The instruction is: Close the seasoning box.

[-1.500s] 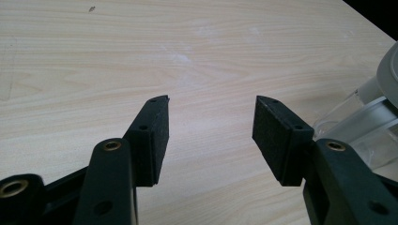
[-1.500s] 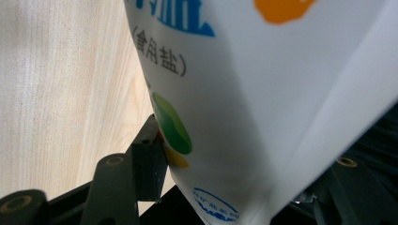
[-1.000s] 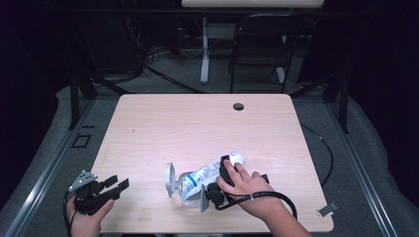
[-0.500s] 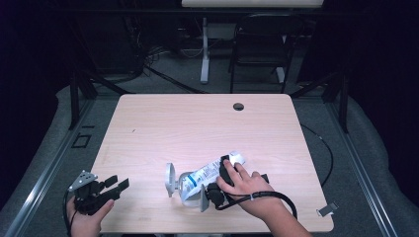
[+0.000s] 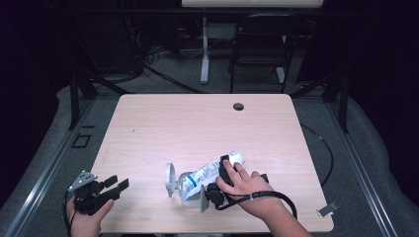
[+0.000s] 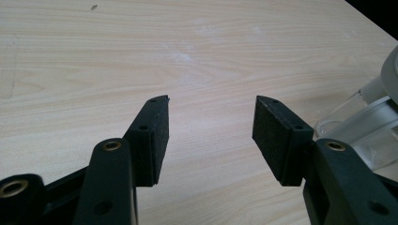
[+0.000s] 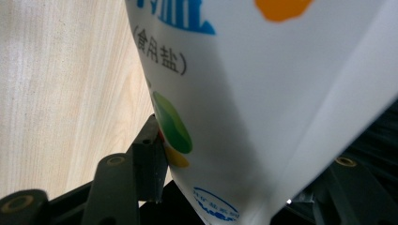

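Pouring looks underway: the right gripper [image 5: 213,190] clamps the salt bag [image 5: 210,173] over the glass jar [image 5: 187,186] near the bench's [image 5: 197,123] front edge, the left gripper [image 5: 118,182] waits apart, and next comes a steeper tilt.

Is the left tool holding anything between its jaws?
No, the left tool stands open with only bare table between its jaws.

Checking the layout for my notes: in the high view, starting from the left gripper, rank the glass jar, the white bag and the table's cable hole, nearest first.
1. glass jar, lying to its right.
2. white bag, past the jar, in the right gripper.
3. cable hole, far edge of the table.
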Motion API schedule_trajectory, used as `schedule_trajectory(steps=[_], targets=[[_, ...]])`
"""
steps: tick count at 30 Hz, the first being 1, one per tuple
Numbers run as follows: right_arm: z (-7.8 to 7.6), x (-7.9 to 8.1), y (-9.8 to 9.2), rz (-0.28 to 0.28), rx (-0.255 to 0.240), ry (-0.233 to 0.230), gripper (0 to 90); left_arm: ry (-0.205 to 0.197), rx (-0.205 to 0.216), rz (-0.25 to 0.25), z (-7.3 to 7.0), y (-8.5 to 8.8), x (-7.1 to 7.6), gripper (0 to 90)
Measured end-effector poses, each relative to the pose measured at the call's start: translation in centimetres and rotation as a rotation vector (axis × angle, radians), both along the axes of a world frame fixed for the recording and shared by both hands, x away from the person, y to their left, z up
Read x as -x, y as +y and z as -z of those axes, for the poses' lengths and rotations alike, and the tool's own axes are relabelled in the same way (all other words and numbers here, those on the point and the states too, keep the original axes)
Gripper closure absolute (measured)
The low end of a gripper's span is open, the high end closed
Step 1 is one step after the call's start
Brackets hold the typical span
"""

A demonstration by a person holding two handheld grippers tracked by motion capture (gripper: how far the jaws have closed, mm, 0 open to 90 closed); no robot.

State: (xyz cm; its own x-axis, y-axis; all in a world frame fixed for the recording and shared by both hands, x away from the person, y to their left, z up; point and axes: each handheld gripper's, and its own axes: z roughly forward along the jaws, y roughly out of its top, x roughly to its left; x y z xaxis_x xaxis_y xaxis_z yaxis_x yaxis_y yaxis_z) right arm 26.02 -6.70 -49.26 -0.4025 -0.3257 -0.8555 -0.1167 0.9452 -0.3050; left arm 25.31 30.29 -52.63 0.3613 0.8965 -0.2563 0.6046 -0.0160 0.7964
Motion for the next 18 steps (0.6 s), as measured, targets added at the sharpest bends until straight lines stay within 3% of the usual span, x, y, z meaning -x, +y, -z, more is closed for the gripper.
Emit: schedule_trajectory(steps=[18], targets=[[0.10,-0.05,-0.05,-0.006,-0.005,0.002,44.2,0.001,0.001,-0.002,0.03,0.04,0.00,46.5]])
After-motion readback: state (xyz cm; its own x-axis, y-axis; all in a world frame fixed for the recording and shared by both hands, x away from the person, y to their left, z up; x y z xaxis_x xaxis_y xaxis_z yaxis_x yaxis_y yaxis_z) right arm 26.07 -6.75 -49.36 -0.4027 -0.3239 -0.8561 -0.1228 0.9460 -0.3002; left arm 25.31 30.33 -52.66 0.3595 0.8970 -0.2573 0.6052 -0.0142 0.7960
